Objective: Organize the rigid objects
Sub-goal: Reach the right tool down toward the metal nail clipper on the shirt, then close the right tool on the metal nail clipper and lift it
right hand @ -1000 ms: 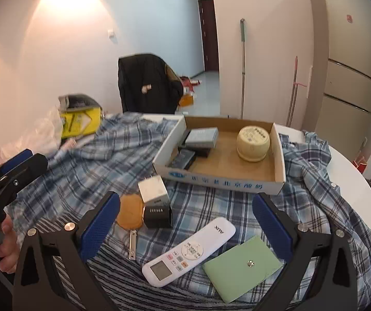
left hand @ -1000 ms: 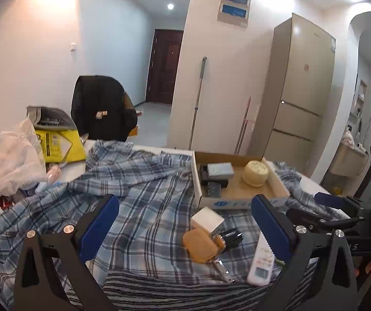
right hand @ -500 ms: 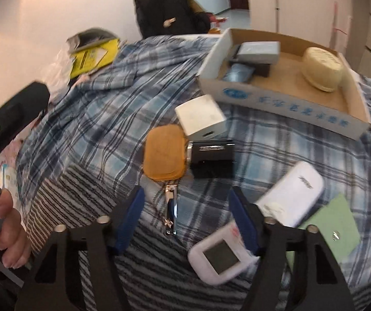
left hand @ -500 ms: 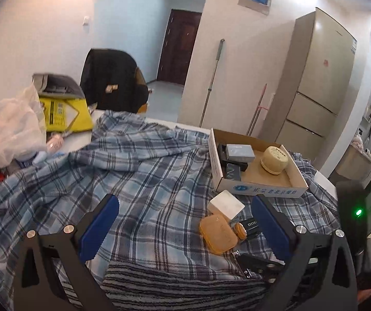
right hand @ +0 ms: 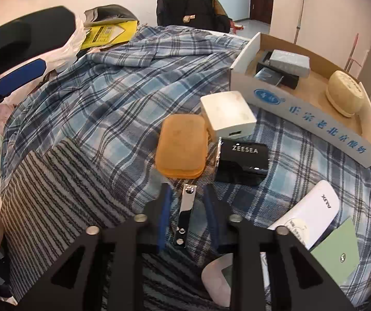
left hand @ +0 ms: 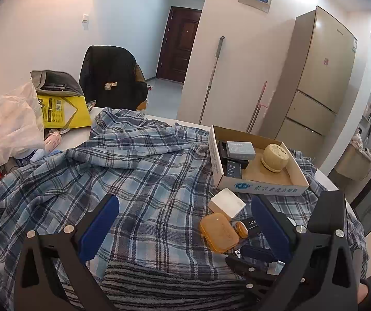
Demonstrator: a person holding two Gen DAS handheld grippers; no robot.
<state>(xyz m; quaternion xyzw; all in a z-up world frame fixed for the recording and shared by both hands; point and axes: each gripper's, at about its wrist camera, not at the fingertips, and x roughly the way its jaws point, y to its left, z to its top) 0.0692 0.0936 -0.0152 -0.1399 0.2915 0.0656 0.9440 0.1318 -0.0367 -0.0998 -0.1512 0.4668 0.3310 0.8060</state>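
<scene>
The right gripper (right hand: 186,202) is straddling the nail clipper (right hand: 185,207) on the plaid cloth (right hand: 113,98), near the orange case (right hand: 181,145), jaws narrowed but not gripping. Next: pinching it, then carrying it to the box (right hand: 312,119) far right. The left gripper (left hand: 185,223) is hovering wide open.

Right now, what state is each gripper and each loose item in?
Left gripper: open, holding nothing.
Right gripper: part closed around the nail clipper, fingers not yet touching it.
Nail clipper: flat on the cloth, folded.
Orange case: closed, on the cloth.
White charger: on the cloth beside the box.
Black ZEESEA case: closed.
Remote: on the cloth, face up.
Box: open-topped, part filled.
</scene>
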